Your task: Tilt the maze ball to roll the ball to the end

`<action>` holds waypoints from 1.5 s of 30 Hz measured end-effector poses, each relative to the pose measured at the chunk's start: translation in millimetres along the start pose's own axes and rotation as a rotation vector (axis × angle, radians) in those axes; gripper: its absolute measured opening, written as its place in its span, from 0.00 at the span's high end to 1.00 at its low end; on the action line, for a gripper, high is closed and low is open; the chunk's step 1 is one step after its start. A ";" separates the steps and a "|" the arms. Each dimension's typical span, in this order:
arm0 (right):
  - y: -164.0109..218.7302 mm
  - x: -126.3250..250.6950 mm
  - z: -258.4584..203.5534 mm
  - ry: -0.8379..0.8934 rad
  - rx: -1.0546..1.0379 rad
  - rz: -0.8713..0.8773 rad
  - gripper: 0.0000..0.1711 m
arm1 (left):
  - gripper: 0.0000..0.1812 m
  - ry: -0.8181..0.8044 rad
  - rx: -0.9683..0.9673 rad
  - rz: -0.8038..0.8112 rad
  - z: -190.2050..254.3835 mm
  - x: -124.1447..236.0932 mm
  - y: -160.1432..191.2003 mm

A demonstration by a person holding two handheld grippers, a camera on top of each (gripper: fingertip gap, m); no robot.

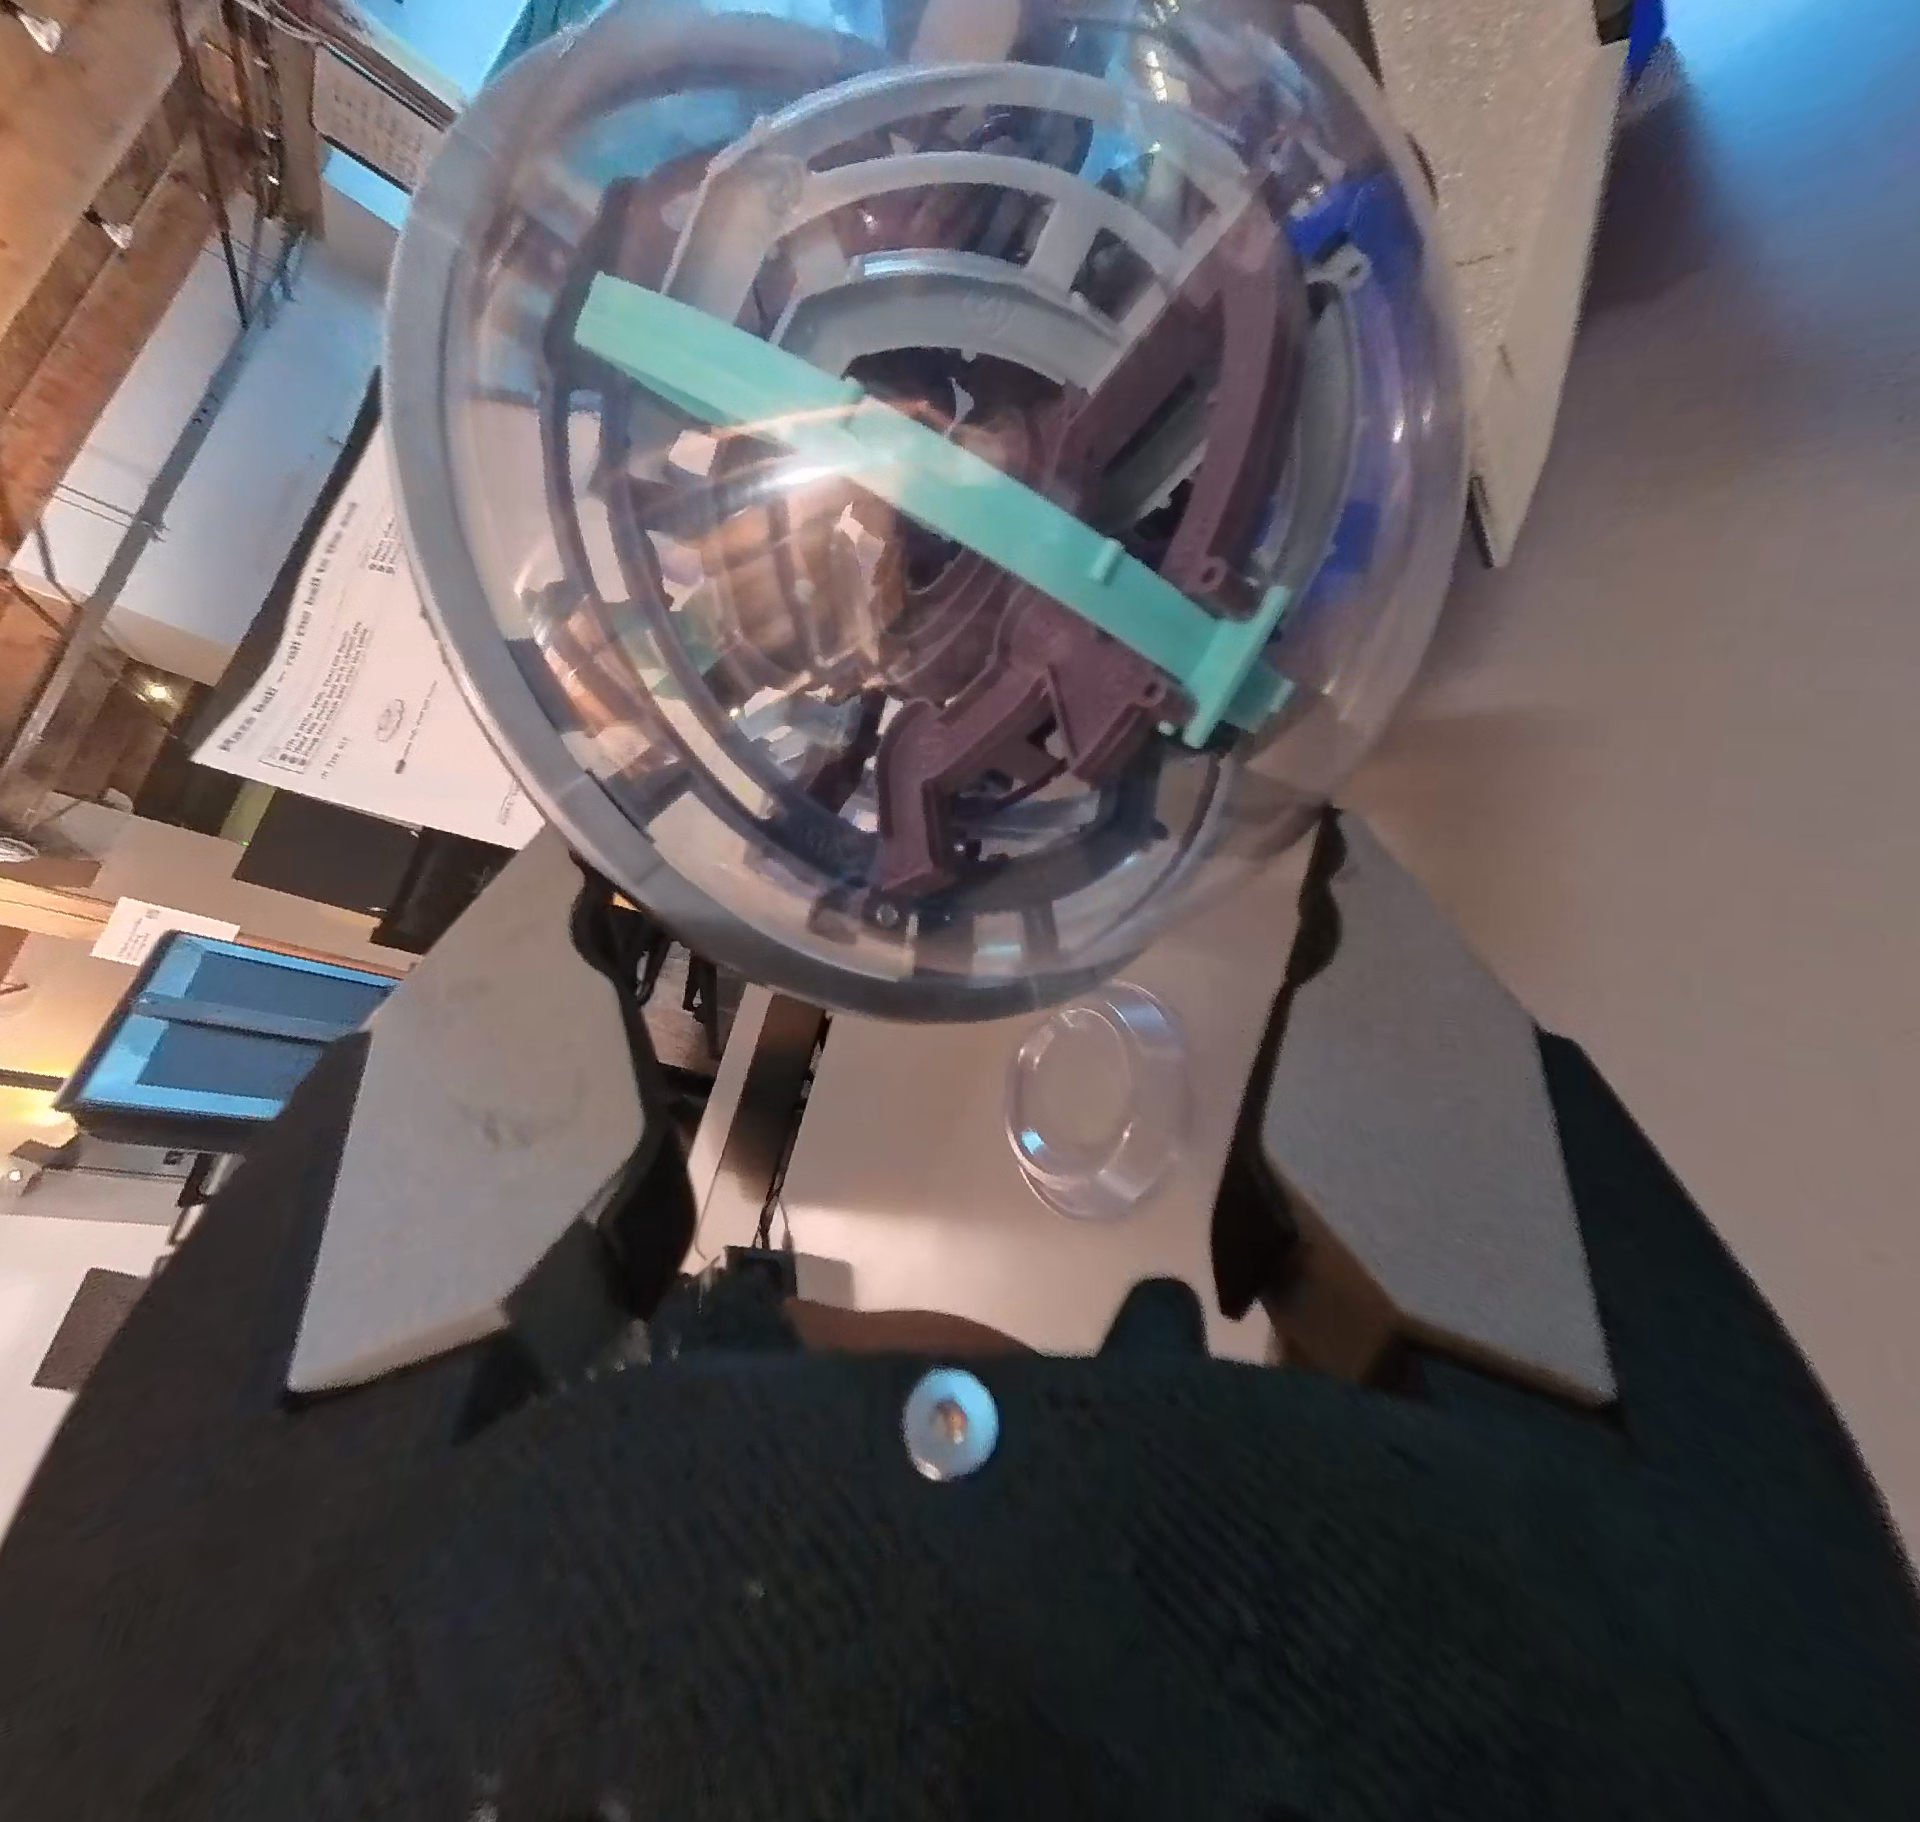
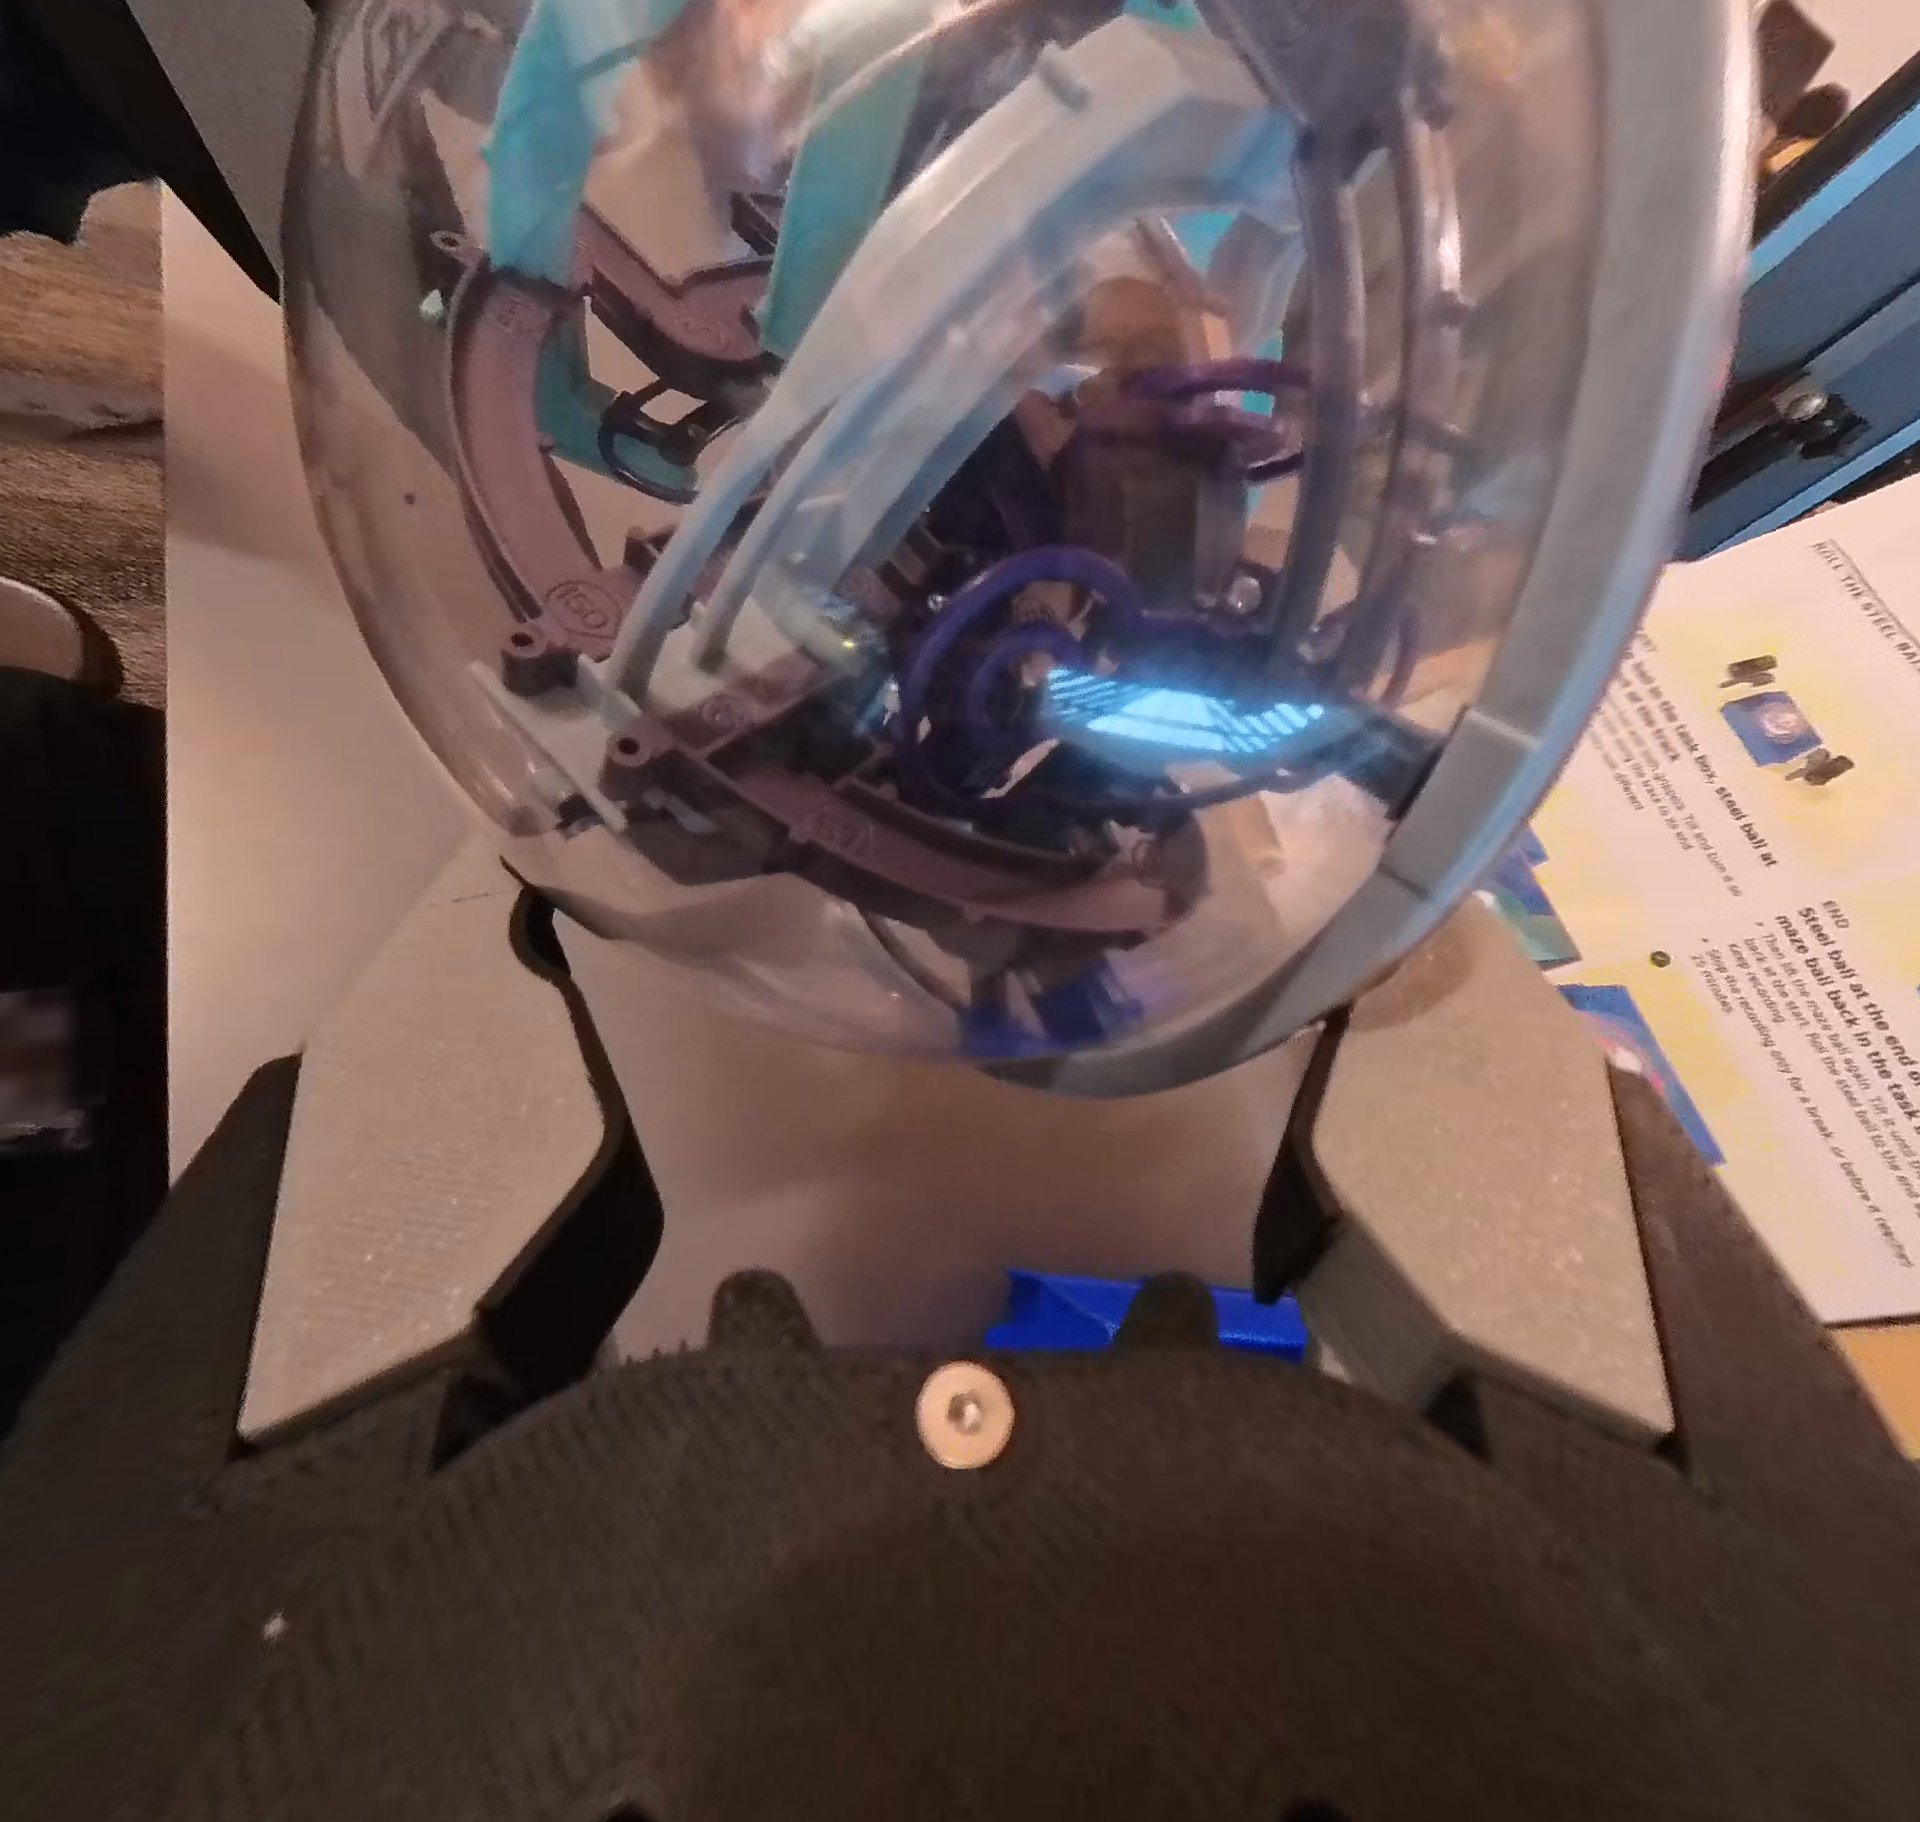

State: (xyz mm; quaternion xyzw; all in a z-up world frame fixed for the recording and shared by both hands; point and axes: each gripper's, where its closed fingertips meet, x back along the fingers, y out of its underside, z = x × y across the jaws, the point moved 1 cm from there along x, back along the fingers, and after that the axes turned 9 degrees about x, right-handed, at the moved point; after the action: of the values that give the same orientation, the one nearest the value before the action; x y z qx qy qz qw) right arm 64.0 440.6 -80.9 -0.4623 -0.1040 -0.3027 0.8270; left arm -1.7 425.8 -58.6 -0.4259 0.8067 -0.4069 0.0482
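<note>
L tool (image 1: 935,899): fingers spread wide, cradling the maze ball (image 1: 914,484) at its near lower curve; looks like contact w/ the shell on both sides, though I can't confirm how firm. Ball is held up off the table (image 1: 1714,837), the clear ring stand (image 1: 1096,1107) empty below it.

R tool (image 2: 956,951): also spread, fingers bracing the sphere's underside; the grey equator band (image 2: 1621,629) sits over the right finger.

Handling, my read: rigid clear plastic shell, light, hollow, very slick & round, so it'll want to spin or squirt out under a pinch. I'd keep both tools opposite each other, bias toward the grey band for friction, squeeze gently. A small steel ball (image 2: 1242,590) seems visible inside, not sure.
</note>
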 end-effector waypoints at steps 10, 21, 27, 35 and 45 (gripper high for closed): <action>14.0 -9.4 -15.4 -0.043 -0.053 0.001 0.14 | 0.29 0.042 0.029 -0.043 14.4 -2.7 14.8; 28.4 -17.8 -34.0 -0.102 -0.119 -0.046 0.14 | 0.29 0.105 0.096 -0.067 31.7 -5.4 33.0; 36.0 -18.5 -40.3 -0.126 -0.138 -0.070 0.14 | 0.29 0.123 0.112 -0.075 39.0 -8.2 38.1; 44.9 -19.3 -51.6 -0.147 -0.156 -0.101 0.15 | 0.29 0.144 0.128 -0.082 50.6 -9.7 45.1; 61.1 -19.1 -68.3 -0.178 -0.197 -0.137 0.15 | 0.30 0.185 0.168 -0.084 71.1 -15.9 54.3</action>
State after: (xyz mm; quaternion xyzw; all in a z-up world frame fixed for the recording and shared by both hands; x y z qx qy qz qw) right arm 78.0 415.6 -169.9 -0.5581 -0.1778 -0.3248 0.7426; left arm 3.4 410.2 -147.9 -0.4146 0.7522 -0.5121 -0.0079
